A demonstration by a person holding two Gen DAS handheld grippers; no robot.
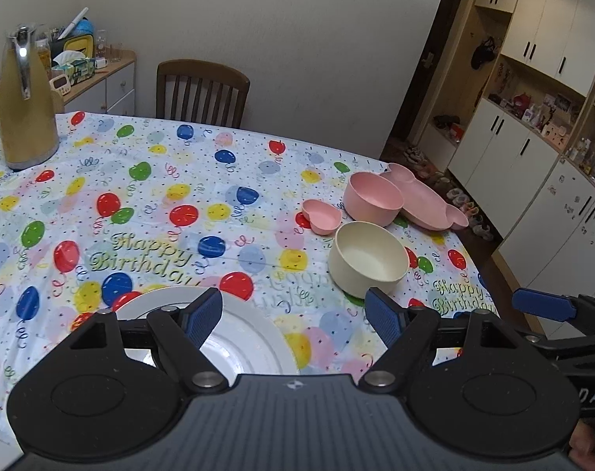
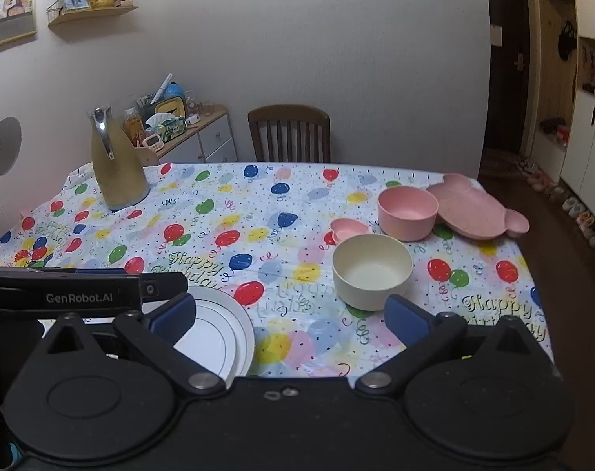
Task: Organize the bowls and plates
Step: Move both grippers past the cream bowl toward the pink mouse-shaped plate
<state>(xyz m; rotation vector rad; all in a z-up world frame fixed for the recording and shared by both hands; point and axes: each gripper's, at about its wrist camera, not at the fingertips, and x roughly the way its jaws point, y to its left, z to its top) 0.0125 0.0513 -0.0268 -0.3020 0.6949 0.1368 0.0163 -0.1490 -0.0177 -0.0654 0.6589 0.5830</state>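
On the table (image 2: 258, 204):
Cream bowl (image 2: 372, 274): empty, upright.
Pink bowl (image 2: 407, 212): empty, touching pink plate (image 2: 473, 208).
White plates (image 2: 219, 333): stacked.
Left gripper (image 1: 293, 318): spread, empty.
Right gripper (image 2: 289, 314): wide, empty.

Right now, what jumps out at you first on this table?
The balloon tablecloth saying Happy Birthday covers the whole table. Toward the right edge sit a pink bowl, a pink mouse-shaped plate and, nearer, a cream bowl. White plates lie stacked at the near edge.
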